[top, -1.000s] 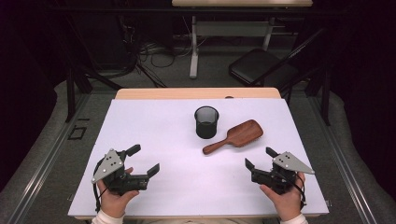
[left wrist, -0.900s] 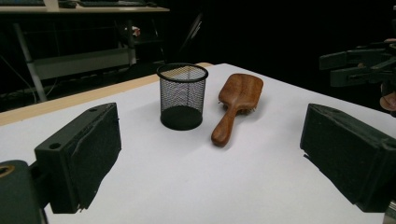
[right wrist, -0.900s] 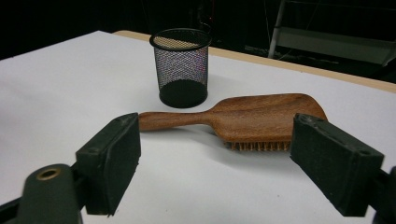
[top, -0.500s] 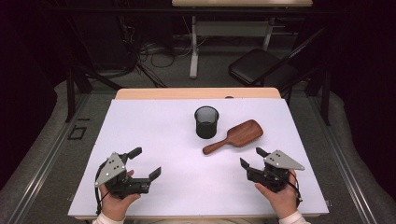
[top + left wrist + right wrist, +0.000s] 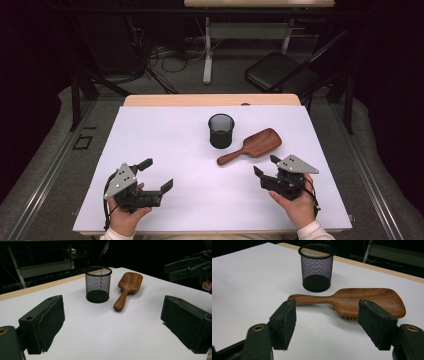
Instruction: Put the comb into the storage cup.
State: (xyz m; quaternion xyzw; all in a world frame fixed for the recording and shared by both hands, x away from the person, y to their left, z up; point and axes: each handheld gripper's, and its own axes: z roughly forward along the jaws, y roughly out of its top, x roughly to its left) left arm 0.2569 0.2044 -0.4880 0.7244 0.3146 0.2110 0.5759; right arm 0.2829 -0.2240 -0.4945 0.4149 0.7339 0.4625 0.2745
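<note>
Since the earlier frames the right gripper [image 5: 264, 166] has shifted slightly left and toward the wooden brush [image 5: 251, 145], and its jaws have just been closing in, with nothing between them. The left gripper [image 5: 156, 173] sits where it was.

Right gripper: jaws released, partly narrowed, a clear gap between the pads, nothing gripped. In the right gripper view the brush [image 5: 352, 300] lies just beyond the jaw tips, apart from them, back side up, bristles facing the table and peeking out under the head. Its handle runs to the left in that view, toward the base of the black mesh cup [image 5: 317, 267].

Left gripper: jaws spread wide and empty. In the left gripper view the two pads frame the mesh cup [image 5: 97, 284] and the brush [image 5: 128, 289], both well apart from the jaws; the right gripper [image 5: 192, 265] appears at the upper right edge.

Outward: in the high view the brush lies flat on the white table cover [image 5: 165, 145], right of centre, tilted, head farther from the person and handle nearer, ending near the mesh cup [image 5: 221, 130] without touching it. The cup stands upright and empty near the table's middle. Each gripper is held by a hand at the near edge, left hand [image 5: 125, 217], right hand [image 5: 296, 204]. A dark folding chair [image 5: 280, 72] stands on the floor beyond the table.
</note>
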